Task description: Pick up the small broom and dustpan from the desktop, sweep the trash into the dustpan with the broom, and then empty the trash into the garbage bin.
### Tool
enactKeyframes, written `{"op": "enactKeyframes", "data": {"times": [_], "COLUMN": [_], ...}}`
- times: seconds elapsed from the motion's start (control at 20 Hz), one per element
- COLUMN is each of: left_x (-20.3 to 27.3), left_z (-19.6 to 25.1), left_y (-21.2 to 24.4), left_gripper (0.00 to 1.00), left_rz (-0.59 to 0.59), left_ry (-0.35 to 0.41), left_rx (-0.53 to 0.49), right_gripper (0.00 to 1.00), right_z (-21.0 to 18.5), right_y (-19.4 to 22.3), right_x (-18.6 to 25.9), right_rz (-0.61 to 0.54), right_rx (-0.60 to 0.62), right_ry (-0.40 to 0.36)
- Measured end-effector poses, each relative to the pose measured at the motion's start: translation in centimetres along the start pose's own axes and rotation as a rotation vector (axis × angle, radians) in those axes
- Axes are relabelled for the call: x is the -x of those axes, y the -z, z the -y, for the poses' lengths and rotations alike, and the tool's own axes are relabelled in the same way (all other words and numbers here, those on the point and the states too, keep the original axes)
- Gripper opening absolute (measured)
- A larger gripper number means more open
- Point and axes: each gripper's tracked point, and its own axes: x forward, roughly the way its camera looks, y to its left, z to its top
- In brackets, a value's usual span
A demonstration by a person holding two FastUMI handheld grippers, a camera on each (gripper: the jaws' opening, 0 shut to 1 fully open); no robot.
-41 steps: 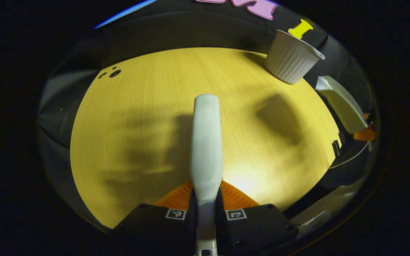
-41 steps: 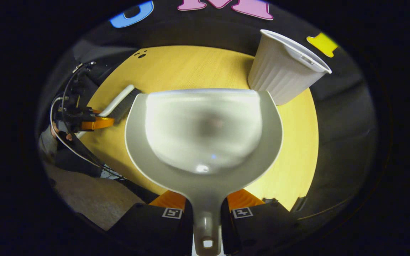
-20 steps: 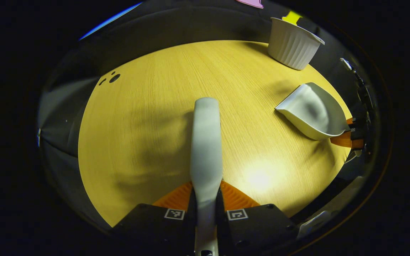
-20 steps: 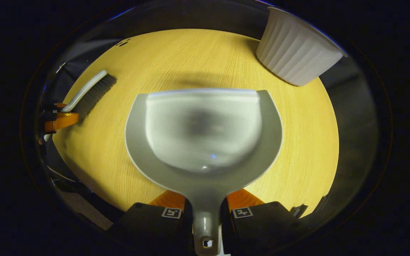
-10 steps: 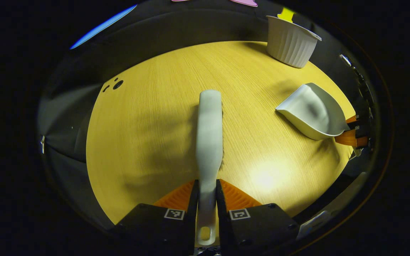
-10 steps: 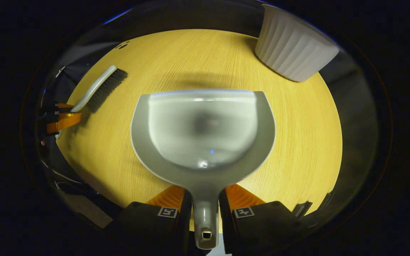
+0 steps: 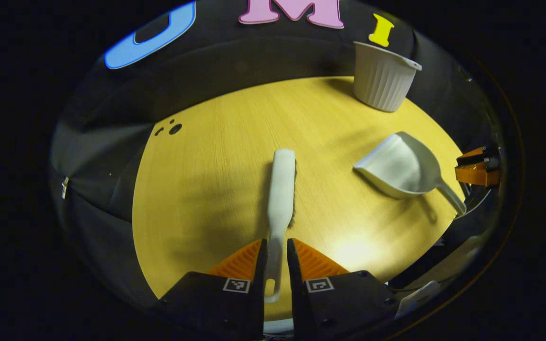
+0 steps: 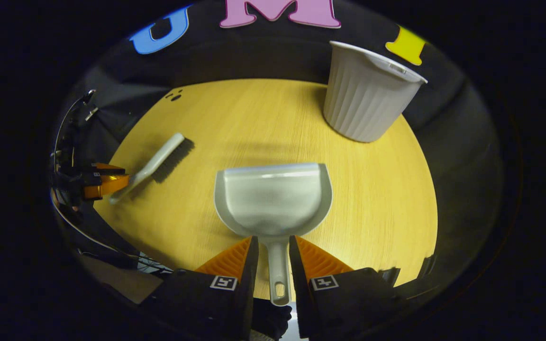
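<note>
The small white broom [image 7: 281, 189] lies flat on the yellow wooden table [image 7: 206, 199], bristles to its right. Its handle end rests loosely between the fingers of my left gripper [image 7: 276, 242], which is open. The grey dustpan [image 8: 273, 199] sits flat on the table, mouth facing away. Its handle lies in the gap of my right gripper [image 8: 273, 240], open as well. In the right gripper view the broom [image 8: 161, 161] and left gripper [image 8: 107, 182] are at the far left. The left gripper view has the dustpan [image 7: 396, 166] and right gripper [image 7: 477, 166] at the right. The ribbed white garbage bin [image 8: 365, 94] stands upright behind the dustpan.
The bin [image 7: 381, 76] stands at the table's far right corner, close to the wall. Small dark holes [image 7: 174, 128] mark the table's far left. Cables [image 8: 71, 123] hang off the left edge. The near table edge lies just under both grippers.
Both tools came down onto the table. Both grippers let go and drew back along the handles, so the broom and dustpan now look smaller and farther off.
</note>
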Motion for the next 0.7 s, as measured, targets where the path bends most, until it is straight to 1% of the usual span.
{"op": "enactKeyframes", "data": {"times": [0.2,0.35,0.4,0.45,0.5,0.55,0.7], "left_x": [3.8,7.4,8.6,10.0,11.3,12.6,15.5], "left_z": [1.2,1.2,1.1,0.7,0.4,0.0,-0.9], "left_y": [-6.2,-10.5,-11.5,-12.3,-13.4,-14.3,-16.4], "left_gripper": [0.28,0.28,0.21,0.28,0.22,0.28,0.30], "left_rz": [0.242,0.401,0.447,0.486,0.530,0.572,0.682], "left_ry": [0.052,0.077,0.075,0.065,0.057,0.048,0.035], "left_rx": [0.042,0.101,0.115,0.127,0.134,0.137,0.143], "right_gripper": [0.41,0.41,0.41,0.41,0.41,0.41,0.41], "right_z": [-1.4,-2.3,-2.9,-3.2,-3.5,-3.9,-5.1], "right_y": [-5.5,-8.9,-10.2,-11.2,-12.4,-13.6,-15.4], "right_x": [4.4,7.2,8.2,9.2,10.4,11.4,13.4], "right_rz": [0.195,0.323,0.366,0.411,0.453,0.497,0.591], "right_rx": [0.030,0.059,0.058,0.056,0.058,0.067,0.097], "right_ry": [-0.014,0.002,0.002,0.001,0.000,0.004,0.010]}}
